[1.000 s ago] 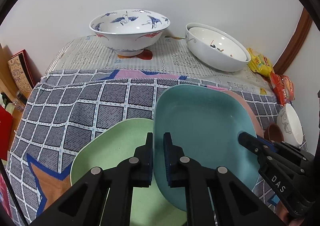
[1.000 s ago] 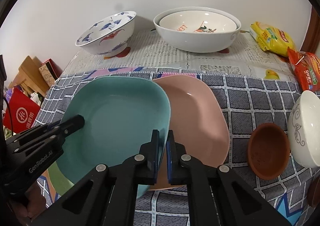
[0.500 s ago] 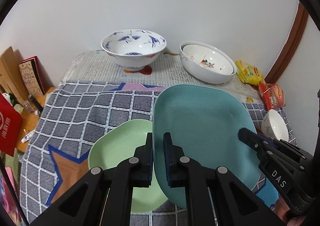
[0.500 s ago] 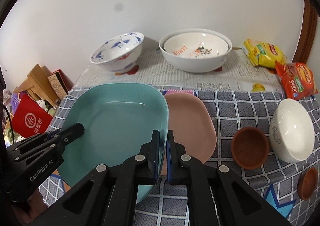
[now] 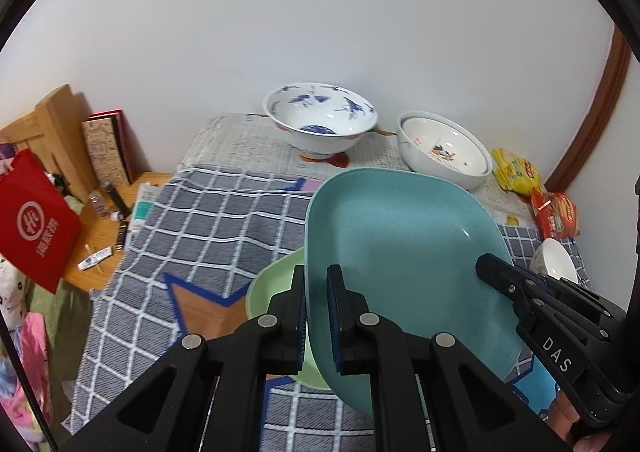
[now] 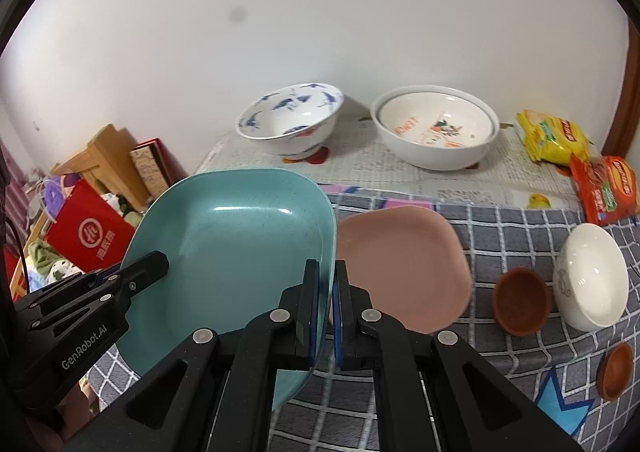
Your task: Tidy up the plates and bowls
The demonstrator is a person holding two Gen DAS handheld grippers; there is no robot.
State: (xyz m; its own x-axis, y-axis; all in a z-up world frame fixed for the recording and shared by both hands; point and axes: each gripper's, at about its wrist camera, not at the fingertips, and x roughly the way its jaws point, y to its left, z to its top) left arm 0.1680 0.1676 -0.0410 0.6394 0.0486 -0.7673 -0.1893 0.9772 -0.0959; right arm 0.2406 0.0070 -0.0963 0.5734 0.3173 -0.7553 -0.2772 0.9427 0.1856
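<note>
Both grippers hold a teal plate [image 5: 404, 252] in the air above the table. My left gripper [image 5: 317, 292] is shut on its left rim. My right gripper [image 6: 327, 284] is shut on its right rim, and the plate also shows in the right wrist view [image 6: 236, 252]. A light green plate [image 5: 272, 292] lies on the checked cloth below the teal plate's left side. A pink plate [image 6: 404, 264] lies on the cloth to the right. Part of the green plate is hidden by the teal one.
At the back stand a blue-and-white bowl [image 6: 292, 120] and a white bowl nested in another [image 6: 436, 132]. Right of the pink plate sit a brown bowl [image 6: 520, 304], a white bowl [image 6: 590, 276] and a small brown dish [image 6: 616, 370]. Snack packets [image 6: 608, 188] lie at the far right. A red bag [image 5: 36, 228] stands beside the table's left edge.
Both grippers have lifted the teal plate up and back from the table. The plates and bowls on the cloth now look smaller and farther away.
</note>
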